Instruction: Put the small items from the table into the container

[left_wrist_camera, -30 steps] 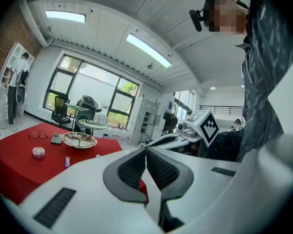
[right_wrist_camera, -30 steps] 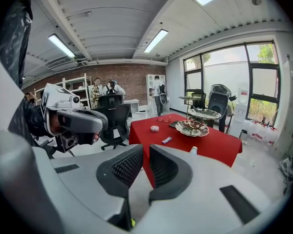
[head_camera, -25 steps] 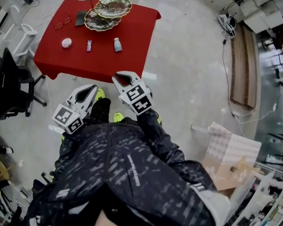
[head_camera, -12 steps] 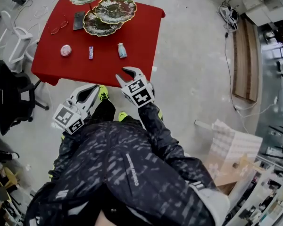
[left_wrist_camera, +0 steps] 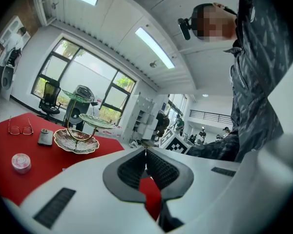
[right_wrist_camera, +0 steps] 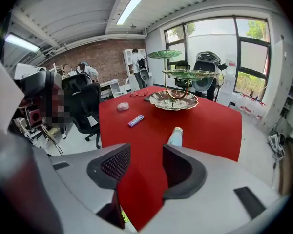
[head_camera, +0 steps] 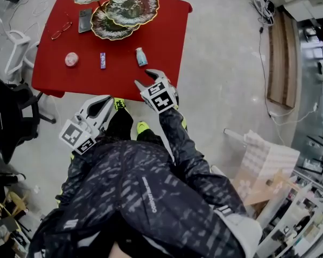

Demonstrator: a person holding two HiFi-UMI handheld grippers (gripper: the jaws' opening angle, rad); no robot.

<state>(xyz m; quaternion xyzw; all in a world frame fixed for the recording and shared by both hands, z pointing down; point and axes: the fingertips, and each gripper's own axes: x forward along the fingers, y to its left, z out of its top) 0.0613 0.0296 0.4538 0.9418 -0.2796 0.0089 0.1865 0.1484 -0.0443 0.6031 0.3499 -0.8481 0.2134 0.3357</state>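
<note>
A red table point(head_camera: 156, 42) holds a small white bottle point(head_camera: 141, 56) point(right_wrist_camera: 175, 136), a purple bar point(head_camera: 103, 60) point(right_wrist_camera: 136, 120) and a pink round item point(head_camera: 71, 59) point(left_wrist_camera: 21, 162). At its far side stands a tiered stand of leaf-shaped plates point(head_camera: 124, 12) point(right_wrist_camera: 176, 99), with a dark flat item point(head_camera: 85, 20) and glasses point(head_camera: 58, 32) beside it. My right gripper point(head_camera: 148, 78) point(right_wrist_camera: 146, 157) hangs over the near table edge, just short of the bottle; its jaws are opening with nothing between them. My left gripper point(head_camera: 110, 98) point(left_wrist_camera: 145, 152) is shut and empty, short of the table.
A black office chair point(head_camera: 11, 106) stands left of the table, with a white chair point(head_camera: 11, 42) beyond it. A white box and cardboard point(head_camera: 264, 165) lie at the right, and a long wooden bench point(head_camera: 282, 63) runs along the far right. The person's yellow shoes point(head_camera: 142, 127) show below.
Both grippers have moved toward the table. The right one has come over its near edge and its jaws, shut a second ago, have parted.
</note>
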